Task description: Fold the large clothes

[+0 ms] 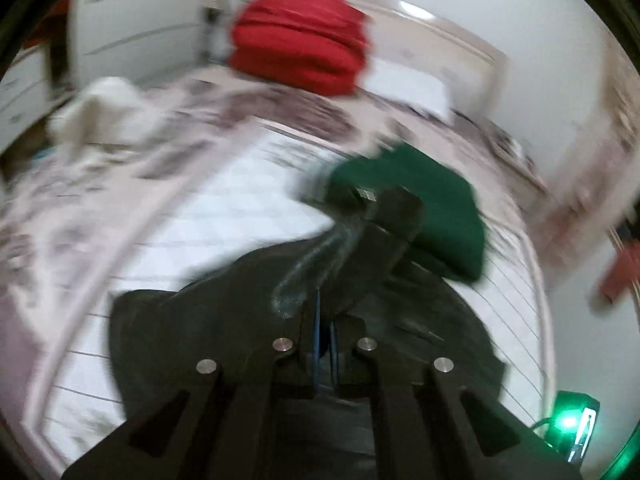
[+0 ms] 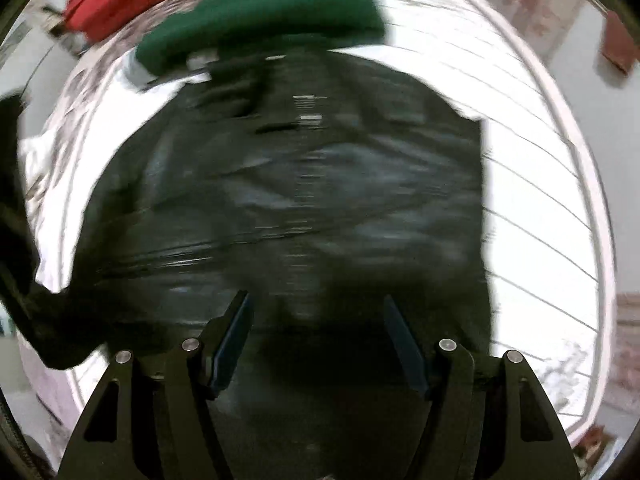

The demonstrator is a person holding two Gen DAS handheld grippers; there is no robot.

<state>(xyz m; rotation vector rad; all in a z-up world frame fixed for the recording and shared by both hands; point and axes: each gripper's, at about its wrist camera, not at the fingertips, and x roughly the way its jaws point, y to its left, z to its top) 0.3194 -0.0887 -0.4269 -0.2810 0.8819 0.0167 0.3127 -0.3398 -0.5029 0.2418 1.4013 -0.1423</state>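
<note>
A large black jacket (image 2: 304, 184) lies spread on the white bed (image 2: 532, 184). In the left wrist view the black jacket (image 1: 192, 332) is below my left gripper (image 1: 325, 320), which is shut on a fold of its fabric; the pinched part (image 1: 360, 248) stretches up and away from the jaws. My right gripper (image 2: 320, 344) points down over the jacket's near part. It is open, and I see nothing between its blue pads (image 2: 234, 340). A dark strip of the jacket (image 2: 16, 208) runs up the left edge of that view. Both views are blurred.
A folded green garment (image 1: 440, 208) lies just beyond the jacket, also seen as the green garment (image 2: 272, 12). A folded red garment (image 1: 300, 40) sits at the bed's far end. A cream garment (image 1: 100, 112) lies on a patterned cover (image 1: 120, 184) to the left. A green-lit device (image 1: 572, 424) is at the lower right.
</note>
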